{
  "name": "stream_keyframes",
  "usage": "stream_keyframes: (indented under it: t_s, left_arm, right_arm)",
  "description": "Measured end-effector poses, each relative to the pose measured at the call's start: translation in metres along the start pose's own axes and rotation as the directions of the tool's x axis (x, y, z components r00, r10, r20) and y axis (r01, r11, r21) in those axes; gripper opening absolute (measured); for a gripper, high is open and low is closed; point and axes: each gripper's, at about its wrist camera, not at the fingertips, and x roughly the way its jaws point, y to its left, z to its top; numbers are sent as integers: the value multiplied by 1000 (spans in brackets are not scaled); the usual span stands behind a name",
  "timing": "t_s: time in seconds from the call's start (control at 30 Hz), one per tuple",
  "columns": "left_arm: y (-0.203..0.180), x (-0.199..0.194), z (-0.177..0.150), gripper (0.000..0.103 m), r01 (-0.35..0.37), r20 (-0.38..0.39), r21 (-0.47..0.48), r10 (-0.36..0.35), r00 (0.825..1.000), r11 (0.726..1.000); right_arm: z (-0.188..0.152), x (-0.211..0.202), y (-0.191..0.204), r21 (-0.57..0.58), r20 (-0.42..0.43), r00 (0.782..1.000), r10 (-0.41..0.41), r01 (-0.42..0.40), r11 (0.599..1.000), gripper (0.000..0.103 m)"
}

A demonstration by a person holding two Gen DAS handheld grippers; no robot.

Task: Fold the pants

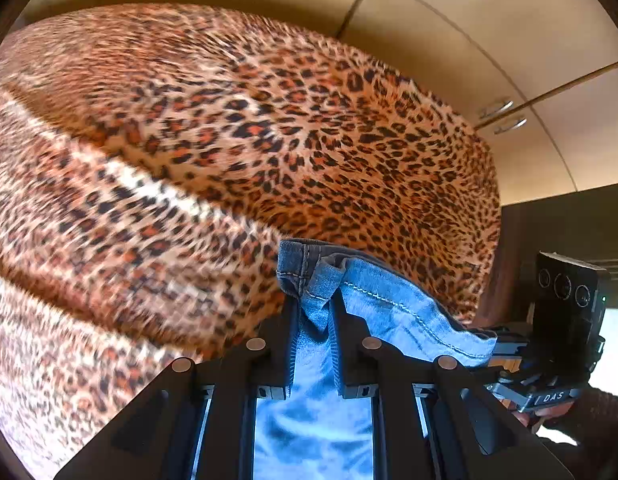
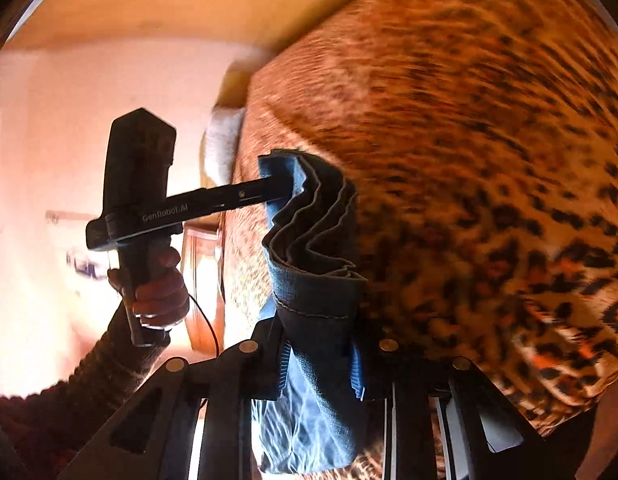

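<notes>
Left wrist view: the left gripper [image 1: 315, 320] has its jaws pinched tight on the jeans [image 1: 389, 312], a stitched hem bunching up between the black fingers [image 1: 349, 336] low in the centre of the frame. Denim spills right from the pinch toward the right gripper [image 1: 509, 350], seen side-on at the lower right edge with its handle in a hand [image 1: 549, 412] in a dark knit sleeve [image 1: 589, 420].

Right wrist view: the right gripper [image 2: 321, 344] is clamped on a thick folded stack of jeans [image 2: 313, 240] at bottom centre, dark layered edges rising in waves just above the fingers [image 2: 269, 344]. The left gripper [image 2: 283, 184] reaches in from centre left and bites the top of that same stack; a hand [image 2: 159, 288] grips its handle, with a sleeve [image 2: 109, 360] trailing to the lower left corner.

Nothing sits between the two grippers but cloth. Behind and beneath, a leopard-print cover [image 1: 229, 140] fills most of both frames, blurred. Pale cupboard doors [image 1: 489, 40] with metal handles [image 1: 497, 108] run across the upper right of the left view. A washed-out pink wall [image 2: 89, 80] takes the upper left of the right view.
</notes>
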Motion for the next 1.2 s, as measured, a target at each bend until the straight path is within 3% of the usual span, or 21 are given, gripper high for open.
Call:
stream_keyframes:
  t_s: [0.2,0.37,0.47,0.57,0.63,0.67,0.73,0.8,0.9,0.93,0.97,1.07,1.17,1.2]
  left_arm:
    - [14,-45,-60,14,17,76,-71,-11,997,997]
    - [47,-54,-118,15,-3,48,-173,11,999,985]
    - [68,-35,-159,15,-53,-15,-267,51,999,962]
    - [87,-15,-199,17,-95,-79,-387,70,994,917]
    - [99,-13,-226,22,-88,-89,-480,51,995,873]
    - [103,-16,-240,23,-78,-79,-523,43,996,849]
    - [106,-27,-264,28,-79,-57,-569,57,997,818]
    - [105,-42,-293,34,-88,-22,-622,95,995,778]
    - [87,-57,-339,45,-33,46,-708,92,995,705]
    - [77,-59,-352,50,6,80,-740,79,994,673]
    - [65,-57,-364,52,41,109,-763,66,992,645]
    - [22,-45,-384,56,138,191,-822,40,981,552]
    - [-9,-24,-390,61,181,234,-886,75,969,426]
    - [-19,-16,-389,61,182,232,-912,97,968,368]
  right_arm:
    - [-16,20,64,-200,-105,994,-28,6,980,27]
    - [-51,57,98,-336,-253,964,-81,-9,942,27]
    - [-80,88,104,-392,-359,924,-134,-18,920,27]
    - [-115,127,99,-422,-483,850,-212,-14,907,30]
    - [-139,151,96,-446,-561,779,-280,1,895,34]
    - [-152,160,98,-466,-610,728,-314,-9,885,34]
    - [-162,160,113,-524,-638,686,-349,-56,850,36]
    - [-151,151,129,-540,-629,700,-337,-83,837,48]
    - [-99,133,141,-529,-566,769,-295,-65,846,68]
    - [-76,129,143,-534,-538,789,-298,-45,844,69]
    - [-60,130,142,-537,-528,794,-301,-37,843,69]
    - [-22,146,139,-565,-528,780,-336,-27,824,69]
    - [5,180,131,-575,-589,724,-358,-64,815,69]
    - [11,191,130,-578,-615,700,-363,-87,811,69]
